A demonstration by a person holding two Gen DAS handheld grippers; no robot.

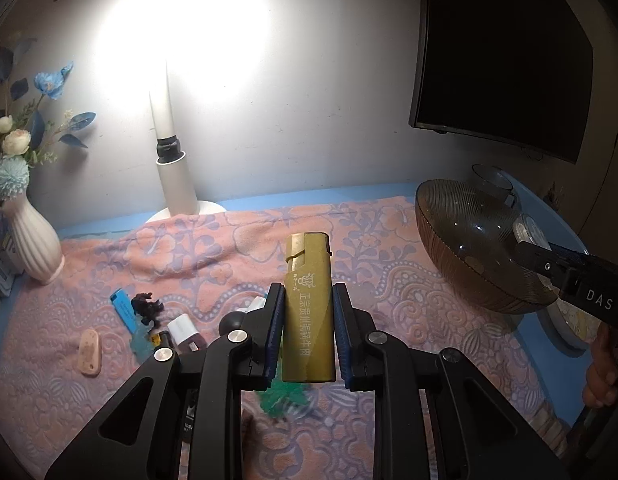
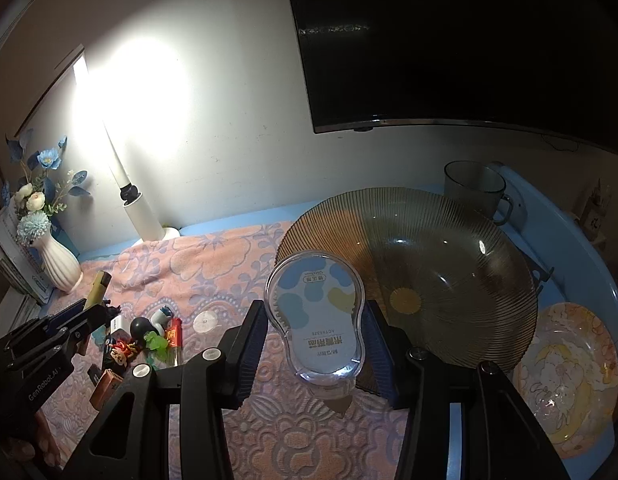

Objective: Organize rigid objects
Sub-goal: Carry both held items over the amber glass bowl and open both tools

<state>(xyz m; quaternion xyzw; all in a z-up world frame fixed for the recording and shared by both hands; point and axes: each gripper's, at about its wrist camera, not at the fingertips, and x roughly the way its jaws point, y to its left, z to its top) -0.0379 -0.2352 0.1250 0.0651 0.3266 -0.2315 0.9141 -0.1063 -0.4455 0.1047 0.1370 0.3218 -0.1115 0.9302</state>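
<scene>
Left gripper [image 1: 308,320] clamps gold lighter [image 1: 308,308]; right gripper [image 2: 315,332] holds correction tape [image 2: 317,320]. Glass bowl [image 2: 449,240] empty, small-item pile [image 2: 145,340] remains.

Left claw [image 1: 308,332] gripping gold lighter [image 1: 309,312] upright — over pink towel [image 1: 229,248], glass bowl [image 1: 469,248] rightward

There were two black two-finger grippers [image 1: 307,312] [image 2: 315,340], one ribbed smoky glass bowl [image 2: 449,248], one pale patterned plate [image 2: 569,380], one grey glass mug [image 2: 475,186], one white ribbed vase [image 2: 59,260], and one white desk lamp [image 1: 175,184].
</scene>
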